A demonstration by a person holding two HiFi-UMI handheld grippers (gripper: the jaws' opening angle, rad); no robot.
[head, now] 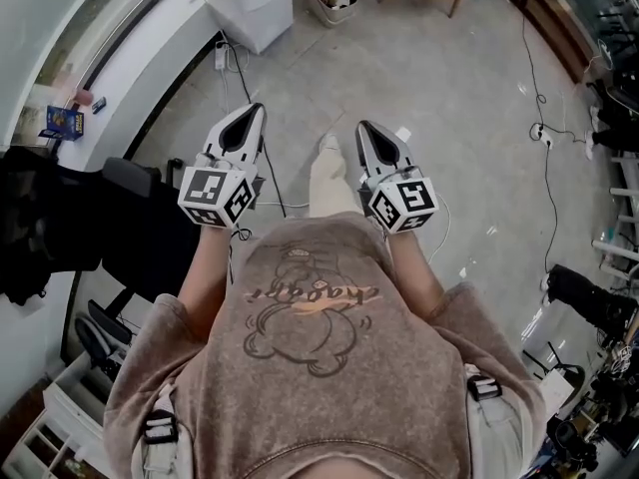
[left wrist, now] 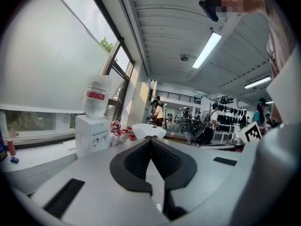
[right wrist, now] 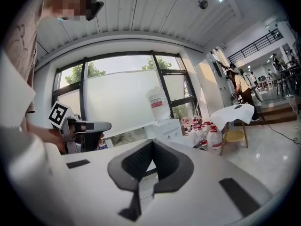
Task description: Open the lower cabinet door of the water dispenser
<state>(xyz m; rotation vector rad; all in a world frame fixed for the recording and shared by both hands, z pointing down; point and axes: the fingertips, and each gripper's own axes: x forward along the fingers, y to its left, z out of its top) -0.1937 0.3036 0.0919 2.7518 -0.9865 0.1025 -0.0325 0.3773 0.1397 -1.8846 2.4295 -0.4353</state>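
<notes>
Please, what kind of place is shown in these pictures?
Probably a large open lab or workshop hall, not a home: tall windows, a water dispenser beside them, cables across the tiled floor, and people standing far off.

2 grippers out front of chest, side by side, apart, pointing forward, roughly level. Left gripper [head: 251,114]: jaws together, nothing between. Right gripper [head: 366,129]: jaws together, empty. Left forearm [head: 204,265], right forearm [head: 415,269] tucked beside torso.

Bottle [left wrist: 97,95] atop dispenser [left wrist: 91,134], L of table [left wrist: 148,130]
</notes>
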